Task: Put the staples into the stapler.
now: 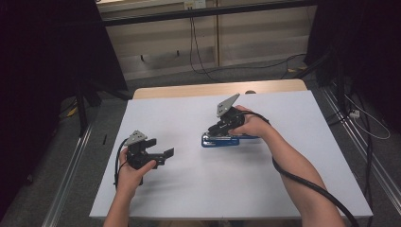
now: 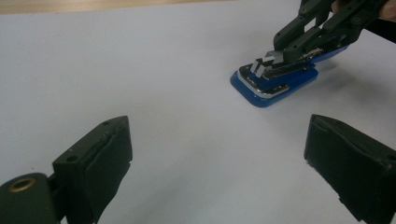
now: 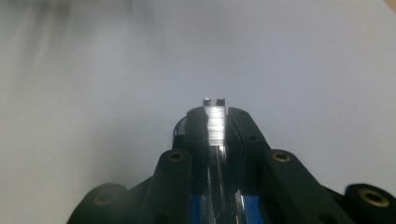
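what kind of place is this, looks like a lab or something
Probably a recording or test lab rather than a home: a table under a plain white sheet, dark curtains at both sides, loose cables on the grey floor, and a person working a blue stapler with a hand-held tool.

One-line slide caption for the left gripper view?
Between the open left gripper jaws, the right gripper clamps the metal arm of a blue stapler lying on the white table.

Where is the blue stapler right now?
In the high view the blue stapler lies near the middle of the white table, under the right gripper, whose fingers clamp its metal top.
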`<state>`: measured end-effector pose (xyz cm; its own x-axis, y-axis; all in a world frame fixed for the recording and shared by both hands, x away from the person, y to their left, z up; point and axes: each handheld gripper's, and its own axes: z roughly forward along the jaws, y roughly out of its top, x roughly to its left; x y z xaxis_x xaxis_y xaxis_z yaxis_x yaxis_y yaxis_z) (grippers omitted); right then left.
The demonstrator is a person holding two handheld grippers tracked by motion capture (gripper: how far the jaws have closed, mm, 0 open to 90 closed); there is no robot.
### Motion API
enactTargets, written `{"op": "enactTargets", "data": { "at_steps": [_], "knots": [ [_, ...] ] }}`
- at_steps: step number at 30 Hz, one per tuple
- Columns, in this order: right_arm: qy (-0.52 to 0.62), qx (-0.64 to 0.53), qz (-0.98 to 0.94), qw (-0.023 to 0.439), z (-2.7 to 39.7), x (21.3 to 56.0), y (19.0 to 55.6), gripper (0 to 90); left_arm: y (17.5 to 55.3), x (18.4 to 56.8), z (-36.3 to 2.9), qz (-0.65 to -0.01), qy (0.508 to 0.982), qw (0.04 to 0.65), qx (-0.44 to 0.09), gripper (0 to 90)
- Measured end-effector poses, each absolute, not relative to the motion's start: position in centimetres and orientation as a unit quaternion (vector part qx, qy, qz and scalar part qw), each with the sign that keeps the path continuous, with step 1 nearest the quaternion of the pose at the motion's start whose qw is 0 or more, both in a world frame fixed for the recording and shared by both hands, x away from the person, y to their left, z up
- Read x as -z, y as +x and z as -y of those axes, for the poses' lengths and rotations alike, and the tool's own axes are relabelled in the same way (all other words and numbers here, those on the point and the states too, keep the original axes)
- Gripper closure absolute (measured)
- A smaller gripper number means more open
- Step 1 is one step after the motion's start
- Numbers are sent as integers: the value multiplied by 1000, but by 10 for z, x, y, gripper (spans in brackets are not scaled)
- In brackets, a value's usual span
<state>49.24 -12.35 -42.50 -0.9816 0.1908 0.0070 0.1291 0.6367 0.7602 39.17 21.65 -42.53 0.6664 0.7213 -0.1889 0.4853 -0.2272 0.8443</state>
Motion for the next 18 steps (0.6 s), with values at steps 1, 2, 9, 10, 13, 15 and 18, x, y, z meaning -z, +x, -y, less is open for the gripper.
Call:
{"op": "enactTargets", "data": {
  "at_steps": [1, 2, 9, 10, 13, 15, 18],
  "knots": [
    [88, -414, -905, 40, 123, 425, 492, 795, 392, 425, -217, -389, 774, 484, -122, 78],
    [87, -413, -906, 37, 123, 426, 493, 795, 392, 425, -216, -390, 772, 486, -122, 78],
    [89, -413, -905, 38, 123, 428, 493, 795, 392, 425, -216, -388, 774, 485, -122, 78],
    [89, -413, -906, 38, 123, 428, 493, 795, 391, 425, -216, -392, 770, 489, -121, 78],
    [87, -409, -907, 38, 122, 429, 493, 795, 392, 425, -216, -388, 775, 483, -123, 78],
    [87, -410, -907, 38, 122, 429, 493, 795, 392, 425, -216, -388, 775, 484, -123, 78],
    [87, -410, -907, 37, 121, 430, 493, 795, 392, 425, -216, -388, 774, 485, -123, 78]
  ]
}}
